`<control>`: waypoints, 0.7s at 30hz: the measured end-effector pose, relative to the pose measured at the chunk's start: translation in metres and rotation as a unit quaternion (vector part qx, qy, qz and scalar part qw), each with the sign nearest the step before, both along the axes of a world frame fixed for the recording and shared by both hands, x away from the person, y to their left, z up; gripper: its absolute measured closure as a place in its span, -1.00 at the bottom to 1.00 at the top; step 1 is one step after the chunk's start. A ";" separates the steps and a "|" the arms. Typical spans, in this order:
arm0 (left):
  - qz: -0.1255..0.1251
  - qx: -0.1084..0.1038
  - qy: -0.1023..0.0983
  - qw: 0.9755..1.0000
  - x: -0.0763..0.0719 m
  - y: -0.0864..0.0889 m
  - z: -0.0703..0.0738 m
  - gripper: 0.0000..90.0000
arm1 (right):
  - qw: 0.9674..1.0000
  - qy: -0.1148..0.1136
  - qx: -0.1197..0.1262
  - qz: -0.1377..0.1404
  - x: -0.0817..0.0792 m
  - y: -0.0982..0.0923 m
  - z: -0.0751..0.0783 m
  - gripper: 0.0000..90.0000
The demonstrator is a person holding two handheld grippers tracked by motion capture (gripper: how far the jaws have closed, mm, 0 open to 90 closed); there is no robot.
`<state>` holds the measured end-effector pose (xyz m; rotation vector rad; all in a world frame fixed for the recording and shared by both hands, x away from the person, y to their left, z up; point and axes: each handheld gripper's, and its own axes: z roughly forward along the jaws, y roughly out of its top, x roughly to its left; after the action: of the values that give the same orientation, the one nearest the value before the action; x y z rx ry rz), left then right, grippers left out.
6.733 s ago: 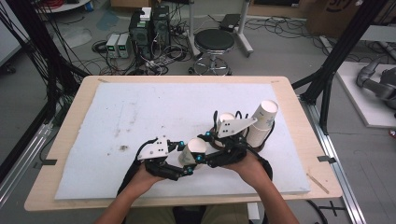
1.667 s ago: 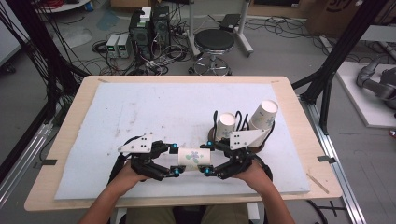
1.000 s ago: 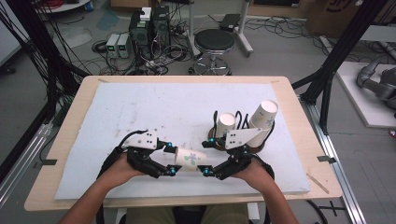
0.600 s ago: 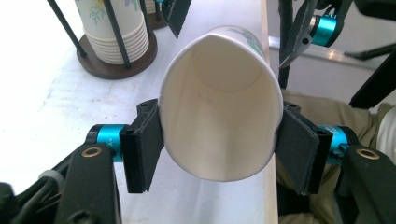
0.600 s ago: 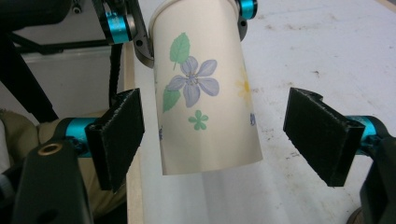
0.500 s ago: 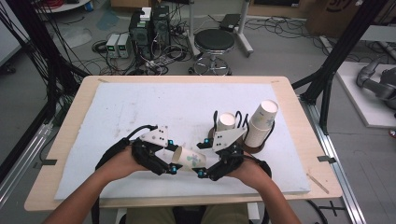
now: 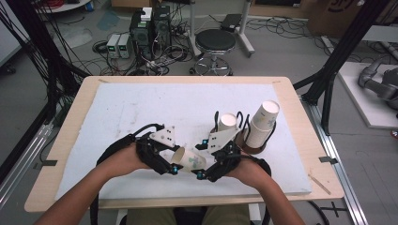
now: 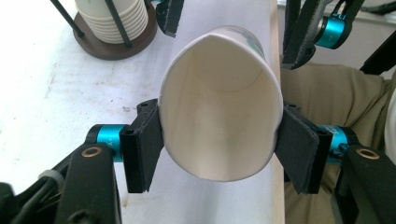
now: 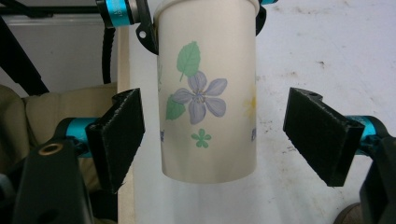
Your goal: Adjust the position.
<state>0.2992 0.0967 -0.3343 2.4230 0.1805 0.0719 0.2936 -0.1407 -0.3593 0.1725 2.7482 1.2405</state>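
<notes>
At the near edge of the desk point(image 7: 117, 112), I have the left tool point(image 8: 219, 151) clamped on a paper cup point(image 7: 189, 160) near its rim, holding it on its side above the white mat, while the right tool point(image 9: 231, 140) stands with its jaws apart on either side of the cup's base, the pads clear of the wall. My reading is that the cup is light, thin and easily crushed: its mouth is already squeezed out of round into an oval where the left pads press. A gentler hold lower down, near the stiffer bottom ring, looks safer to me, and the smooth printed wall could slip. Behind it, a cup rack point(image 7: 248, 140) with two stacks of cups point(image 7: 263, 123) sits on the desk; how many cups each holds I cannot make out, and my own hands hide the front of the mat.
</notes>
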 end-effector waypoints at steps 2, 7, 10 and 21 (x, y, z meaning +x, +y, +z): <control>-0.002 0.008 -0.001 1.000 0.000 -0.002 0.000 -0.19 | 1.000 0.001 -0.007 0.002 0.000 0.002 0.000 -0.53; -0.005 0.023 -0.001 1.000 0.001 -0.005 0.002 -0.19 | 1.000 -0.003 -0.019 0.002 0.002 0.005 -0.002 -0.53; -0.005 0.029 -0.001 1.000 0.002 -0.006 0.003 -0.19 | 1.000 -0.003 -0.023 0.004 0.002 0.007 -0.003 -0.53; -0.007 0.050 0.000 0.999 0.004 -0.010 0.003 -0.19 | 0.999 -0.007 -0.050 0.005 0.003 0.016 -0.004 -0.52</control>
<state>0.3027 0.0865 -0.3316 2.5241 0.1643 0.0758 0.2965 -0.1246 -0.3638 0.1405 2.7949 1.0987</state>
